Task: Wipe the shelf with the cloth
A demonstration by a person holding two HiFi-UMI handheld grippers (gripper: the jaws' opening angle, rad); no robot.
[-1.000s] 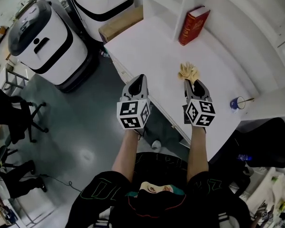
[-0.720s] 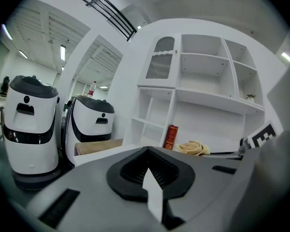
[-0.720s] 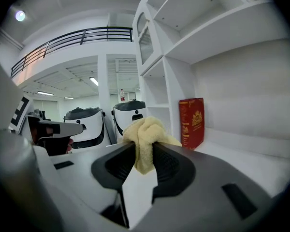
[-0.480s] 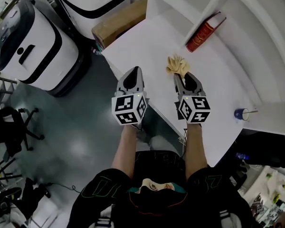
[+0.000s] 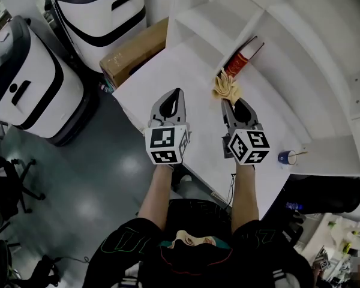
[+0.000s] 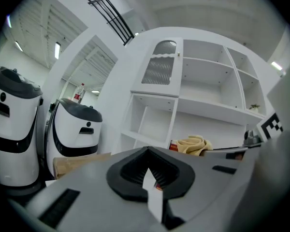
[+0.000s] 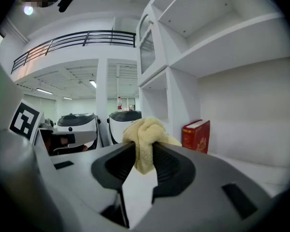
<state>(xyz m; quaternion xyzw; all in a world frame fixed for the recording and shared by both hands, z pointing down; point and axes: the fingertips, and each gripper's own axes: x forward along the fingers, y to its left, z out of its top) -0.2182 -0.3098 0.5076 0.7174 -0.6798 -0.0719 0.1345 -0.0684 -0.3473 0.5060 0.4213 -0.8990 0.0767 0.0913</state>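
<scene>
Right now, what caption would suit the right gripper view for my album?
Right hand-held gripper clamps a crumpled yellow cloth, red hardcover book standing beyond.

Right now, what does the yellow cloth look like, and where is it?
The cloth is pale yellow, soft and fluffy like a towel, and scrunched into a bunch. The right gripper has its jaws shut on its lower part, so the crumpled top puffs out past the tips. It is held over the white shelf, close to the red book. Whether it touches the shelf cannot be told.
</scene>
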